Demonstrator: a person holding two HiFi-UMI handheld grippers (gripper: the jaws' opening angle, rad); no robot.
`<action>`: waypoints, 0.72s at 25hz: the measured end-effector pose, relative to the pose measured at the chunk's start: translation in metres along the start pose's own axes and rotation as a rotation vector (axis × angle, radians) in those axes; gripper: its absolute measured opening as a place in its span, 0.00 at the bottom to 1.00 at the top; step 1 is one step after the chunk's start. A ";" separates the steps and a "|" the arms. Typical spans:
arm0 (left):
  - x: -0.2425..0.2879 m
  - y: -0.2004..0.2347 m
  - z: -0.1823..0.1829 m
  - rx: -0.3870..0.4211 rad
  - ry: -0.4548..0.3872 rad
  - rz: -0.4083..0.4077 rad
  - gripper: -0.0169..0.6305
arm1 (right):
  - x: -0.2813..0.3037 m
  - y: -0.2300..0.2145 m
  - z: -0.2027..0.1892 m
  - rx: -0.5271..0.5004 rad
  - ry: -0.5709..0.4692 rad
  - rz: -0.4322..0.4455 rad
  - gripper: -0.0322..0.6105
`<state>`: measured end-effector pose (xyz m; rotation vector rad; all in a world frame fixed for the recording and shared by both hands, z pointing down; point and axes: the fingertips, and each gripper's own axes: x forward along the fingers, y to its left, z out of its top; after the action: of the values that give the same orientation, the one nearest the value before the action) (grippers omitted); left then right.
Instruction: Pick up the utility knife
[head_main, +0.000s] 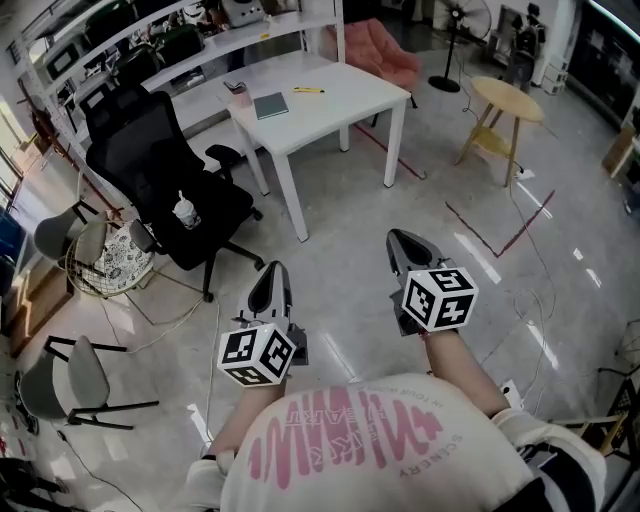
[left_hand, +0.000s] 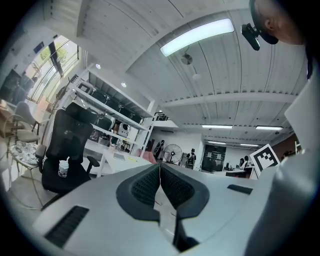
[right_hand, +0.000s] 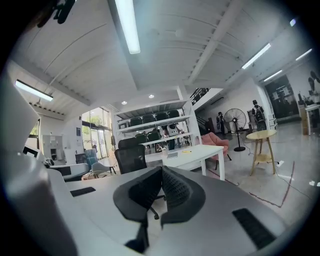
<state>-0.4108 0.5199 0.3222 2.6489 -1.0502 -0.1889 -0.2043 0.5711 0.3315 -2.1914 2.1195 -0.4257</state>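
The utility knife (head_main: 308, 90) is a small yellow item lying on the far side of the white table (head_main: 345, 95), beside a green notebook (head_main: 270, 105). It shows as a yellow speck in the right gripper view (right_hand: 186, 151) and faintly in the left gripper view (left_hand: 132, 159). Both grippers are held in front of the person's chest, well short of the table. My left gripper (head_main: 272, 277) is shut, its ribbed pads pressed together with nothing between them (left_hand: 160, 170). My right gripper (head_main: 404, 243) is shut and empty too (right_hand: 161, 172).
A black office chair (head_main: 160, 165) with a small bottle (head_main: 186, 210) on its seat stands left of the table. A round wooden side table (head_main: 506, 100), a standing fan (head_main: 458, 30) and a pink armchair (head_main: 375, 50) are at the right and back. Grey chairs (head_main: 70, 375) and floor cables lie left.
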 end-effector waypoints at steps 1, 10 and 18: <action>0.000 0.005 -0.001 -0.001 -0.001 -0.001 0.06 | 0.003 0.001 -0.003 0.018 -0.001 0.002 0.07; 0.007 0.050 -0.010 -0.049 0.022 0.030 0.06 | 0.034 0.006 -0.025 0.020 0.040 -0.009 0.07; 0.075 0.072 -0.017 -0.066 0.025 0.061 0.06 | 0.097 -0.031 -0.019 -0.027 0.062 -0.004 0.07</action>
<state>-0.3992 0.4221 0.3591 2.5503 -1.0962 -0.1745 -0.1775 0.4793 0.3717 -2.2261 2.1647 -0.4745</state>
